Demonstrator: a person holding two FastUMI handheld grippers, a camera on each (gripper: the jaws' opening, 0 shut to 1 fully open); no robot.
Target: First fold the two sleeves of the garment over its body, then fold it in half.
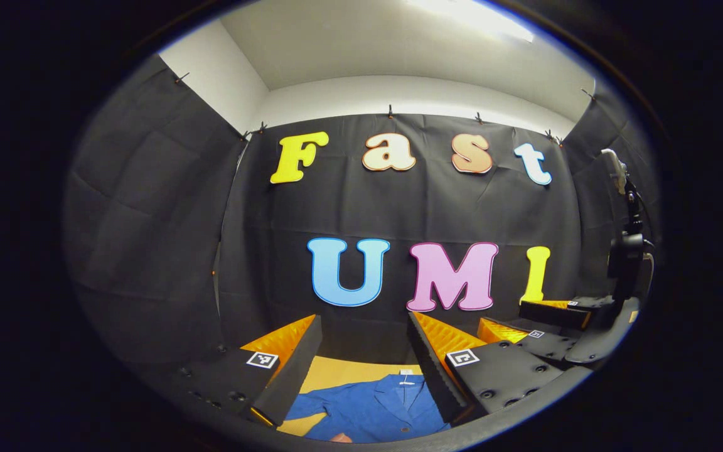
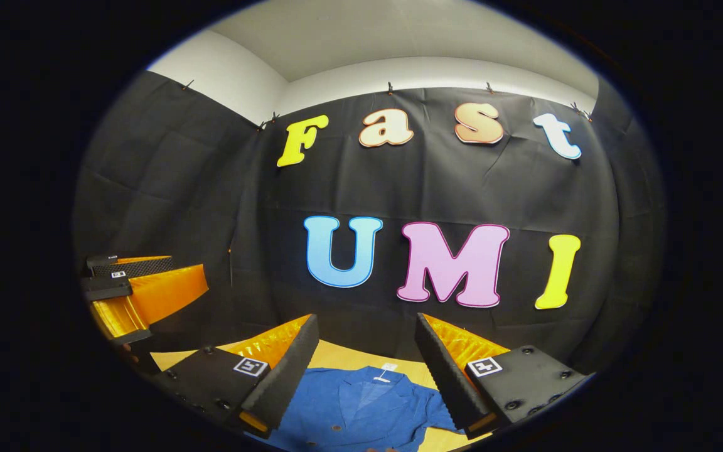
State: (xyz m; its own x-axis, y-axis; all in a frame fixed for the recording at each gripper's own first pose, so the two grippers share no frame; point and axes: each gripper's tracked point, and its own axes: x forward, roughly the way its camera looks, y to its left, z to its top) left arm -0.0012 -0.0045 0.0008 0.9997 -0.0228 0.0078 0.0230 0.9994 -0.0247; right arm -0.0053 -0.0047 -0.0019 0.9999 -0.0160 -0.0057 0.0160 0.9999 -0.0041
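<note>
A blue buttoned garment point(image 1: 374, 408) lies flat on a yellow-tan table point(image 1: 336, 371), collar toward the far wall, one sleeve spread to the left. My left gripper point(image 1: 364, 351) hangs open above it, its black foam fingers point(image 1: 292, 370) wide apart with nothing between them. In the right gripper view the same garment point(image 2: 361, 408) shows its collar and buttons between the fingers of my right gripper point(image 2: 368, 351), which is also open and holds nothing. The right gripper point(image 1: 562, 326) appears at the right of the left gripper view; the left gripper point(image 2: 129, 295) appears at the left of the right gripper view.
Black cloth walls close the booth on three sides close behind the table's far edge point(image 2: 349, 355). A white tag point(image 2: 386, 370) sits at the garment's collar. A dark stand with a device point(image 1: 625, 245) rises at the right of the left gripper view.
</note>
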